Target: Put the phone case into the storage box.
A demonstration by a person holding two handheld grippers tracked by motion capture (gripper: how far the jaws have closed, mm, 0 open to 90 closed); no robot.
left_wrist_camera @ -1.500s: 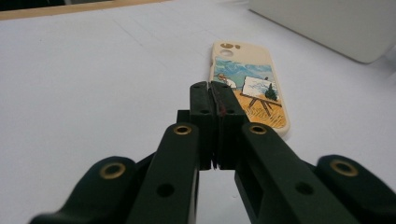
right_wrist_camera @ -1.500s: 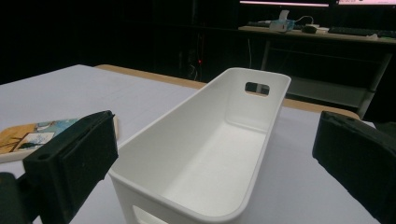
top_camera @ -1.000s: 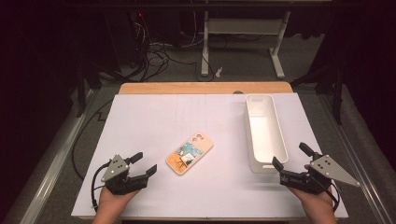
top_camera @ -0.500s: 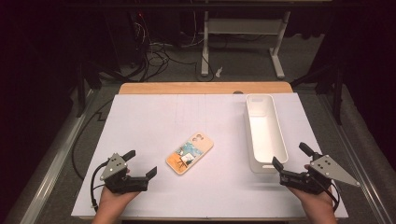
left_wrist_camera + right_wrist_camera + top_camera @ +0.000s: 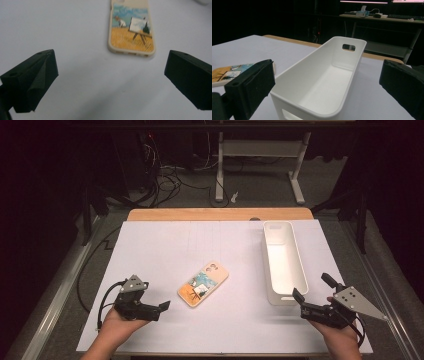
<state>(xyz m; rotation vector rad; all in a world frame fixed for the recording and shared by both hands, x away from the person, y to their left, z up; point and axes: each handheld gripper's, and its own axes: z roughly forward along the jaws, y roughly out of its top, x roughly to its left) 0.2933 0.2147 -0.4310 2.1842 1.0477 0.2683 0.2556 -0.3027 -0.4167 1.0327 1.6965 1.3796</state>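
Right now the left gripper (image 5: 159,309) is wide open and holds nothing. Its jaws have just been opening, with only bare worktop (image 5: 165,250) between them. The phone case (image 5: 203,284) lies flat just ahead of it, a little to its right, not touching. In the left gripper view the case (image 5: 131,27) shows a painted field and an easel, maybe with a small person, but it is blurry. The right gripper (image 5: 310,296) is wide open too and holds nothing. The white bin (image 5: 283,261) sits just in front of it, empty inside (image 5: 329,85).
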